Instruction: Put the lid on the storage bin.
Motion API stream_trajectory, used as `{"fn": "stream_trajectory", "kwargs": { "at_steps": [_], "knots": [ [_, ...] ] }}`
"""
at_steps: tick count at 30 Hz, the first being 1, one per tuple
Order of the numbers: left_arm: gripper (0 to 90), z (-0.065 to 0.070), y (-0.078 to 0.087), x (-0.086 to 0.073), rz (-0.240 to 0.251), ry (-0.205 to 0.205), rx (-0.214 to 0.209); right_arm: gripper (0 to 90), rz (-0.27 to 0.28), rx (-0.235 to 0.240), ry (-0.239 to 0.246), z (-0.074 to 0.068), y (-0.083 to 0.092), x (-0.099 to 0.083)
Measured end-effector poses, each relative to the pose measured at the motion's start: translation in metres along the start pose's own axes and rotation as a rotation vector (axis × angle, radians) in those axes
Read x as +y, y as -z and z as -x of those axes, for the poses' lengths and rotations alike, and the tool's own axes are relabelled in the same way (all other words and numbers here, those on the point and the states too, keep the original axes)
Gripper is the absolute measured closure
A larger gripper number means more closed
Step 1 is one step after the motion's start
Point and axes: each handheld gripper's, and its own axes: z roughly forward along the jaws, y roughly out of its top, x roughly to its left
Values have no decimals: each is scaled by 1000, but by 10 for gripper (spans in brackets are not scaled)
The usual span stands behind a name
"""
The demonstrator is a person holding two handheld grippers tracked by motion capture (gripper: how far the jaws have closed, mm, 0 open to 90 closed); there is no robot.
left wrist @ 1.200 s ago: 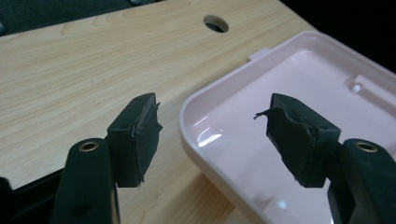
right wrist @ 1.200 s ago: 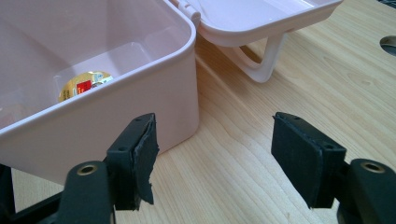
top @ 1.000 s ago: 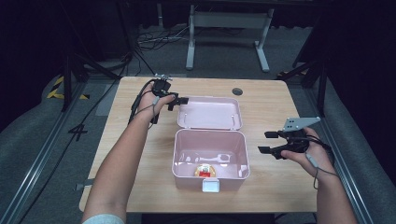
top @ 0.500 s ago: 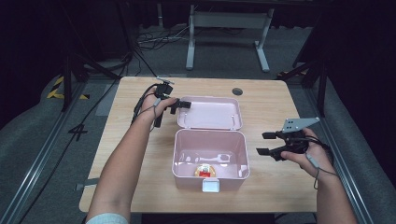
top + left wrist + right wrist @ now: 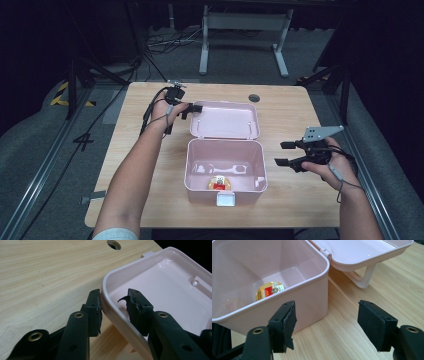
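High view: a pink box [image 5: 225, 172] stands open near the front middle of the wooden table [image 5: 140, 150], its lid [image 5: 225, 120] laid back flat behind it. A small round item with a red and gold label [image 5: 218, 182] lies on the box floor near the front wall. The left gripper [image 5: 187, 107] sits at the lid's left rear corner; the right gripper [image 5: 285, 154] hovers just right of the box, clear of it. Left gripper view: the jaws straddle the lid's rounded rim [image 5: 112, 305] and have just been closing on it. One pad touches the outer face; the other stands a little off the inner face, so a firm clamp cannot be confirmed. Right gripper view: the jaws stand wide apart with nothing between them, above bare table beside the box wall [image 5: 309, 300]; the labelled item [image 5: 269, 290] shows inside.
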Motion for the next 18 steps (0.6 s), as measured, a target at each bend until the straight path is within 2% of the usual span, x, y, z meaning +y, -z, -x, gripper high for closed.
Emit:
{"fn": "stream_trajectory", "kwargs": {
  "at_steps": [12,15,18],
  "knots": [
    [675,19,17,17,52,-102,77,341,-16,-2,4,-2,1,1],
    [685,21,20,20,68,-108,84,341,-12,1,2,-2,1,1],
    [686,22,25,22,76,-106,69,340,-14,-1,1,-2,1,1]
  ]
}}
